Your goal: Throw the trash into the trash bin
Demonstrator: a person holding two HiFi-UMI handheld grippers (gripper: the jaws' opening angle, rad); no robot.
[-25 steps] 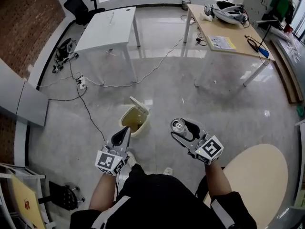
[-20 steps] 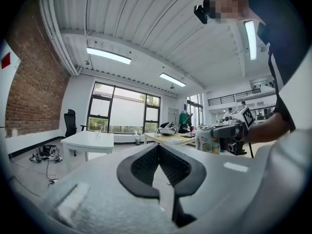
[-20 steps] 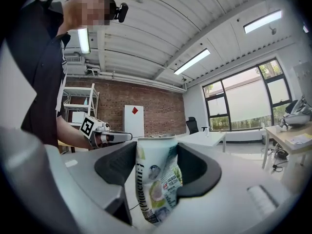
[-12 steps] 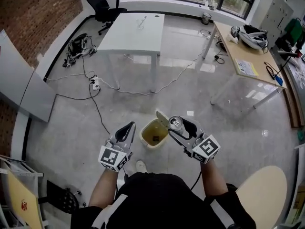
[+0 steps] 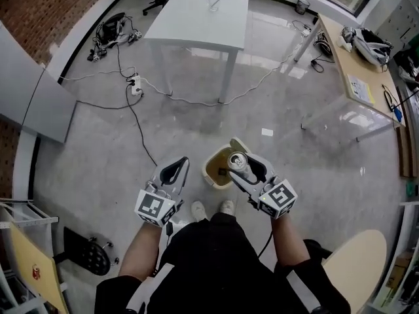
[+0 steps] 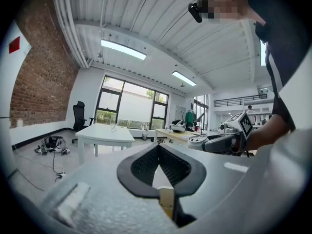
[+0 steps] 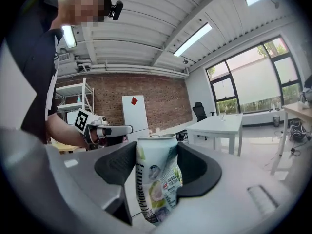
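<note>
Currently, the right gripper (image 5: 243,167) is clamping a dented, cylindrical aluminium can with a green-and-white printed label (image 7: 156,180). Its long axis is standing vertical, top upward, over the beige open plastic trash bin (image 5: 209,174). The left gripper (image 6: 157,149) is resting with ribbed black pads together, empty.

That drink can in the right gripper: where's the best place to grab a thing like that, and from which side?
Grip its round side wall at about mid-height, coming in level from the side. The can stands upright and is a slim cylinder, so the right gripper's curved pads can cup the wall on opposite sides, as they do now.
</note>
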